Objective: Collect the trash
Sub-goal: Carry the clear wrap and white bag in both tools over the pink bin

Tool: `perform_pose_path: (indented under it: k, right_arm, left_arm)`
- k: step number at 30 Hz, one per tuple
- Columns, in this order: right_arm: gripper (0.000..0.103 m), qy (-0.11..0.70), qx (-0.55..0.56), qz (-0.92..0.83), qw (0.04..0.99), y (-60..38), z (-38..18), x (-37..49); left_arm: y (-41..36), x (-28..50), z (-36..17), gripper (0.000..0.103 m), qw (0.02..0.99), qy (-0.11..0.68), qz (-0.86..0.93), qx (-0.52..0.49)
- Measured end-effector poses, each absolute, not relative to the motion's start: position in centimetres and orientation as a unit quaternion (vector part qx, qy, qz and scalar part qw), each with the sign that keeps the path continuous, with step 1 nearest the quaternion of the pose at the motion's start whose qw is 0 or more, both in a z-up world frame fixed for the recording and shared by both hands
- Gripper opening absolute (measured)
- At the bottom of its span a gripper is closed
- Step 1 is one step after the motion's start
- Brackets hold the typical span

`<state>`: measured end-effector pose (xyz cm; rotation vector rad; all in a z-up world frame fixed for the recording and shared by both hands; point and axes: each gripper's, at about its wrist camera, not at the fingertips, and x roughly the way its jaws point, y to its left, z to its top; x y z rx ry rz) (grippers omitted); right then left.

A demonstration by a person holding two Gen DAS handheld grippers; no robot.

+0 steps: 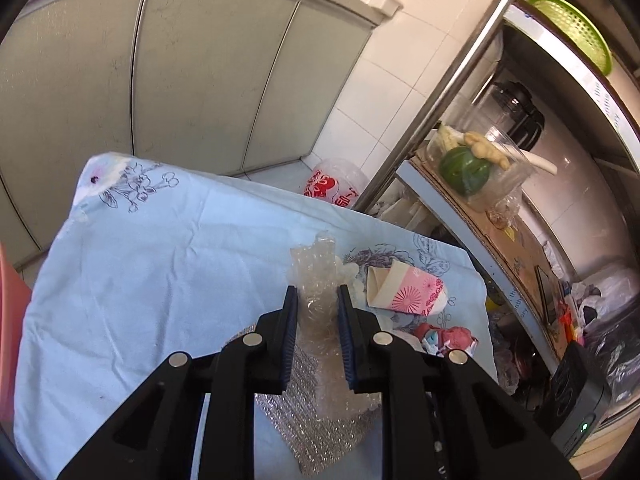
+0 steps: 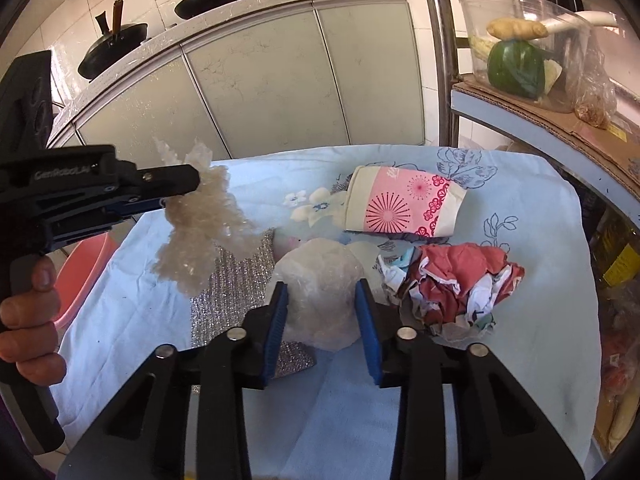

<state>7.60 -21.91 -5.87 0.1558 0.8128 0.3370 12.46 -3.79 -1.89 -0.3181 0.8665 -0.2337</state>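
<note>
Right wrist view: the left gripper (image 2: 182,190) is clenched on a crumpled clear bubble wrap strip (image 2: 196,228), lifted above the light blue flowered cloth (image 2: 540,280). The right gripper (image 2: 322,312) grasps a whitish crumpled plastic ball (image 2: 320,276) beside a pink paper cup (image 2: 404,208).

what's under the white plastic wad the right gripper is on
The white plastic wad rests on a silver glittery sheet, which lies on the light blue floral cloth. What the cloth itself covers cannot be seen.
</note>
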Motion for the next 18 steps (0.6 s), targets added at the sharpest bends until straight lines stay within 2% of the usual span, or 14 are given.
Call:
perform_pose_path:
  k: [18]
  right_arm:
    - [0.027,0.349,0.060,0.199,0.914,-18.7,-1.0,2.7]
  left_arm:
    - [0.7,4.0,1.8,0.018,0.922,0.359,-0.066,-0.130]
